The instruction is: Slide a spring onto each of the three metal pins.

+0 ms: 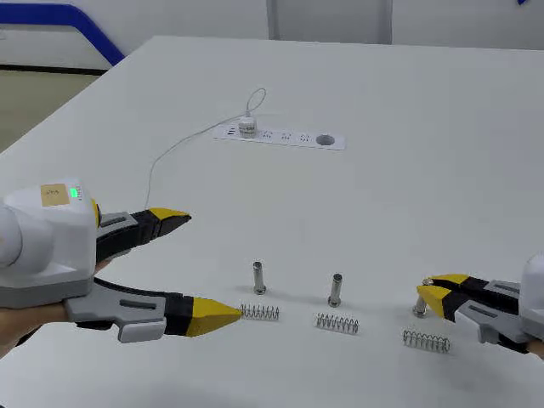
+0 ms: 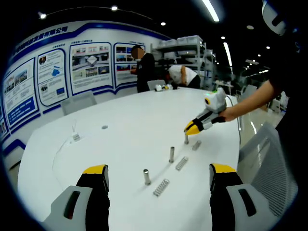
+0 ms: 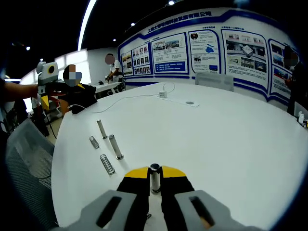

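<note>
Left gripper [image 1: 214, 266] jaws spread wide, holding nothing; right gripper [image 3: 155, 173] jaws closed around upright right pin [image 3: 154, 183]; left pin [image 1: 258, 277], middle pin [image 1: 336, 290] standing on table [image 1: 408, 195]; springs [image 1: 259, 313] flat beside each pin

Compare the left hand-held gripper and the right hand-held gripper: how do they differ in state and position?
The left hand-held gripper has its jaws wide apart and holds nothing; the right hand-held gripper is closed on a short silver metal pin. The left one's tip lies near the leftmost small coiled metal spring; the right one is at the row's right end. Both have yellow jaw tips.
</note>
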Motion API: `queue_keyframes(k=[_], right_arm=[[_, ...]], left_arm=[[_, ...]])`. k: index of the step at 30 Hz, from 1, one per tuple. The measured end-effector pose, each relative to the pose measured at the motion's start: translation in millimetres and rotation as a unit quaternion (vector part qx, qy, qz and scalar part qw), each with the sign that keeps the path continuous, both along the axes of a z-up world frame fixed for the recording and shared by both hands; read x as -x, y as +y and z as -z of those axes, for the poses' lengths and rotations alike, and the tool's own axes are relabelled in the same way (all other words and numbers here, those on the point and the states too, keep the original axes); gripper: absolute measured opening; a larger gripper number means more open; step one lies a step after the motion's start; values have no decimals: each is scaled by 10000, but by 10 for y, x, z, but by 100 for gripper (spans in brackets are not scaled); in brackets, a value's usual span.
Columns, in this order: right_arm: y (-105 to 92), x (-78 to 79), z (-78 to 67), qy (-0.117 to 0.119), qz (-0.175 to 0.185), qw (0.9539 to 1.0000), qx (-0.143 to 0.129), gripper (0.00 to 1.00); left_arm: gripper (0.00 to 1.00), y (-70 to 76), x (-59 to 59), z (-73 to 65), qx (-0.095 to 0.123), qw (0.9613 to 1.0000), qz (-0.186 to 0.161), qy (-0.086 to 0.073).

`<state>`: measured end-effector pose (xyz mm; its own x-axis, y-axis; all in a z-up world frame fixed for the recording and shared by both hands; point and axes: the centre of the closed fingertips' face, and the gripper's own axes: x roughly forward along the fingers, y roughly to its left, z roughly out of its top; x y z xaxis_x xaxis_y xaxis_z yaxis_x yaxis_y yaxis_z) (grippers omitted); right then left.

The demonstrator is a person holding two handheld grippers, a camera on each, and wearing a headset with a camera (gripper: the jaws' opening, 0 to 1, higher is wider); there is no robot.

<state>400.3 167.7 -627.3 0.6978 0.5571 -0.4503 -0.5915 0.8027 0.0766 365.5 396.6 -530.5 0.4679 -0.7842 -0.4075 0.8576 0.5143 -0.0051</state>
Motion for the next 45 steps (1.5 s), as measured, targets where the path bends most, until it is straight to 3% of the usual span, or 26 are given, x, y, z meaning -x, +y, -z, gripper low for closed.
queue_keyframes(k=[5,10,24,27,29,37,45], right_arm=[[23,37,-15,-91,-47,9999,33,8],[16,55,-11,-200,-210,9992,280,9],[-58,55,-62,-142,-131,9994,273,14],[-77,103,-82,-155,-265,9989,348,16],[-86,181,-31,-97,-557,9967,575,17],[-69,465,123,261,-1327,9878,768,20],[-47,532,295,428,-1774,9771,1095,21]], left_arm=[[88,6,12,26,-23,10000,0,34],[88,-16,17,14,-3,10000,29,25],[88,-37,54,26,-26,10000,78,32],[88,-38,57,26,-12,10000,69,32],[88,-36,57,34,-16,10000,64,34],[88,-57,68,75,59,9999,71,108],[88,-105,49,98,60,9998,118,148]])
